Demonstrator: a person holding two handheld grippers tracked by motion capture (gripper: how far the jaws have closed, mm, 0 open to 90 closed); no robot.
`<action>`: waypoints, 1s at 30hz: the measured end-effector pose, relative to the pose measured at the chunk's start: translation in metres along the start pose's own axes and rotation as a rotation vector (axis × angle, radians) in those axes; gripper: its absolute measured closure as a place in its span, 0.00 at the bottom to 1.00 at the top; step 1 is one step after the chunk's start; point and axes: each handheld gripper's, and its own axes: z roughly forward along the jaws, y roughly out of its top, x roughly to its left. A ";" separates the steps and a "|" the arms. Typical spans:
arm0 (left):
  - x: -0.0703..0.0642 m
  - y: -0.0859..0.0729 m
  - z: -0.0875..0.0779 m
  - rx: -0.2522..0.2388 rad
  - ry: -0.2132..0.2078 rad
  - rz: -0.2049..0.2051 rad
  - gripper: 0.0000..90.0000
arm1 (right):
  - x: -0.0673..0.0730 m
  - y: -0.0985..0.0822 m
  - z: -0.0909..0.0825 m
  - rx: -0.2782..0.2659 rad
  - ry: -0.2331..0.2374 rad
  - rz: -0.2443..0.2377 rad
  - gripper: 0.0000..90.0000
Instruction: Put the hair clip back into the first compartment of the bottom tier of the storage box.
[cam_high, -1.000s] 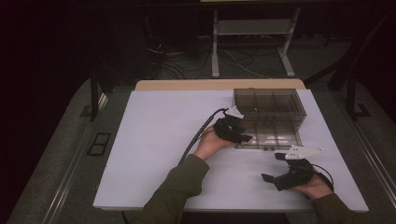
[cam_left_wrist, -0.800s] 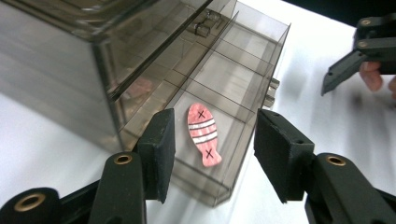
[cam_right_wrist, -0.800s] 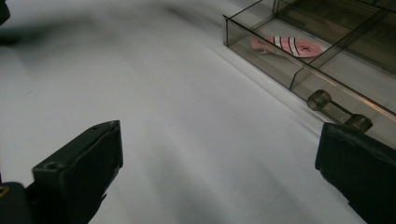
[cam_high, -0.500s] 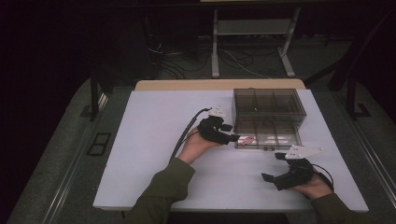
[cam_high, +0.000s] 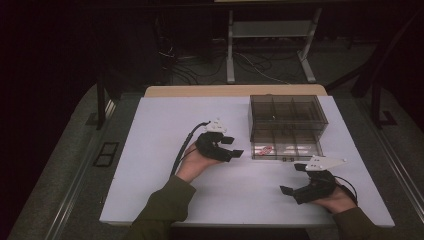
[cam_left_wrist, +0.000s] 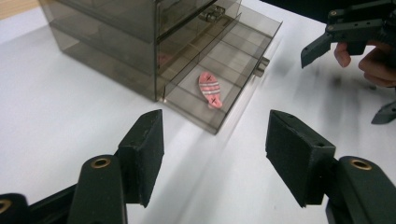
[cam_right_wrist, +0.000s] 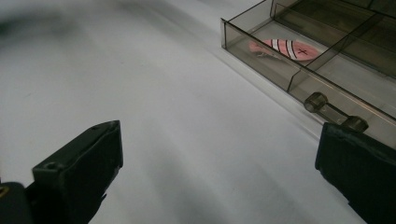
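Observation:
A smoky see-through drawer cabinet (cam_high: 287, 112) stands at the table's back right, its bottom drawer (cam_high: 285, 150) pulled out. A pink striped fish-shaped piece (cam_high: 266, 149) lies in the drawer's left compartment, also seen in the left gripper view (cam_left_wrist: 208, 88) and the right gripper view (cam_right_wrist: 285, 48). My left gripper (cam_high: 234, 146) hovers just left of the drawer; its jaws have just been opening and stand apart with nothing between them (cam_left_wrist: 215, 140). My right gripper (cam_high: 292, 178) rests near the front edge, open wide and empty (cam_right_wrist: 219, 154), pointing toward the drawer's handle (cam_right_wrist: 334, 114).
The white table top (cam_high: 165, 130) stretches to the left of the cabinet. The right gripper (cam_left_wrist: 345, 32) shows at the far upper right of the left gripper view. Dark floor, cables and a metal stand (cam_high: 270, 30) lie beyond the table.
My left gripper has drawn back leftward from the open drawer and its jaws have widened. The pink piece now lies uncovered in the drawer. The right hand has stayed put.

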 end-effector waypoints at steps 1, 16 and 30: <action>0.000 -0.002 -0.003 -0.006 0.007 -0.003 0.38 | 0.000 0.000 0.000 0.000 0.001 0.000 0.00; -0.002 -0.035 -0.045 -0.032 0.074 -0.028 0.16 | 0.001 0.000 0.000 0.000 0.000 -0.001 0.00; -0.005 -0.068 -0.078 -0.063 0.165 -0.050 0.03 | 0.001 0.000 0.000 0.001 -0.002 -0.003 0.00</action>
